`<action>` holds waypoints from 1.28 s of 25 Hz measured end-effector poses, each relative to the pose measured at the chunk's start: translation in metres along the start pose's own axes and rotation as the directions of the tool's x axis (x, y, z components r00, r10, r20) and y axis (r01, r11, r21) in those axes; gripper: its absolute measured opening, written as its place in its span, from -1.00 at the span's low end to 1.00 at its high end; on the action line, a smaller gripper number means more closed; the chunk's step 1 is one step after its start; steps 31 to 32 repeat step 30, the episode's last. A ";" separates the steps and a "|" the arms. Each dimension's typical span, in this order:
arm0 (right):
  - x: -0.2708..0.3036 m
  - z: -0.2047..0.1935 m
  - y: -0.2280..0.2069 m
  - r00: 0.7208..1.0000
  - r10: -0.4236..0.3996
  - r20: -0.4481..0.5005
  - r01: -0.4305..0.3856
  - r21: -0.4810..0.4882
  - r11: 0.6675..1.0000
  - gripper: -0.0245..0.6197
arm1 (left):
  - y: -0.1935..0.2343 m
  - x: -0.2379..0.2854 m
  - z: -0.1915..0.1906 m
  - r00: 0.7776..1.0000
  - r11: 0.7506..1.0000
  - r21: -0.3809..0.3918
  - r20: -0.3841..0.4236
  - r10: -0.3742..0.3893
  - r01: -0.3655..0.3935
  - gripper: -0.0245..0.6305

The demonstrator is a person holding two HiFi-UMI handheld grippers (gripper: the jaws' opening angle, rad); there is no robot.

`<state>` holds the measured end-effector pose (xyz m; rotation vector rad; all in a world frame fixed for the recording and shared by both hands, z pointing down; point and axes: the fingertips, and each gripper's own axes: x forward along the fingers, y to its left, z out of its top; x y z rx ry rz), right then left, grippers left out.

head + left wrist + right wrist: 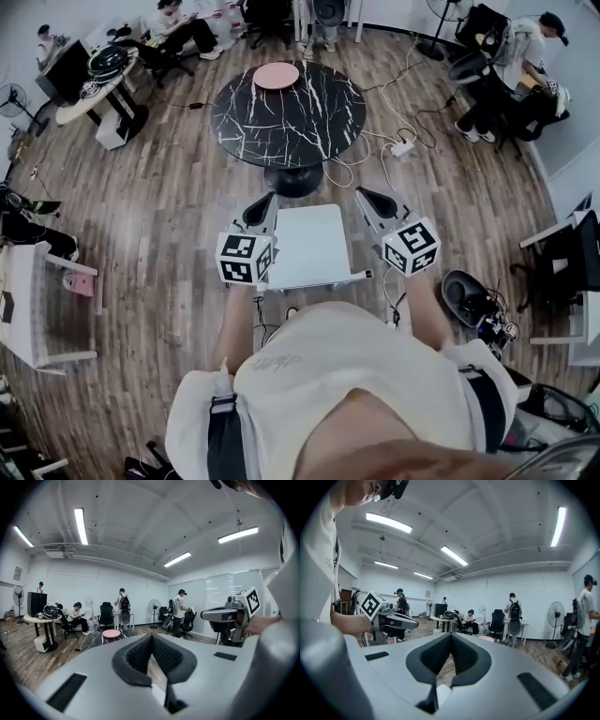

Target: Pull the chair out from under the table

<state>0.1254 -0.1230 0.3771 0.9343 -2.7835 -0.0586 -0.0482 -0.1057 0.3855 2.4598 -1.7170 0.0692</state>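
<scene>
Head view shows the left gripper [263,204] closed and empty. The white chair [309,248] sits between both grippers, just outside the round black table [314,117]. The right gripper [370,198] is likewise closed, holding nothing.

Wood plank floor [169,216], white walls [93,583], ceiling strip lights [80,524]

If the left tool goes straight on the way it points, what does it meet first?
Most likely the round black table: the shut, empty left tool points toward its near edge from near the white chair. It looks held higher than the tabletop, so it may pass over; depth is unclear.
</scene>
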 end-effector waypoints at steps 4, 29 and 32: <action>0.000 -0.009 0.005 1.000 0.012 -0.013 -0.012 0.014 1.000 -0.91 | 0.000 0.000 -0.004 1.000 1.000 0.006 -0.015 -0.004 0.004 -0.87; -0.006 -0.013 0.022 0.999 -0.003 -0.051 0.001 -0.043 0.999 -0.91 | -0.009 -0.006 -0.011 0.998 0.998 0.002 -0.035 -0.059 0.059 -0.87; -0.007 -0.012 0.022 0.999 -0.003 -0.049 0.001 -0.045 0.999 -0.91 | -0.009 -0.006 -0.010 0.998 0.998 0.003 -0.033 -0.060 0.060 -0.87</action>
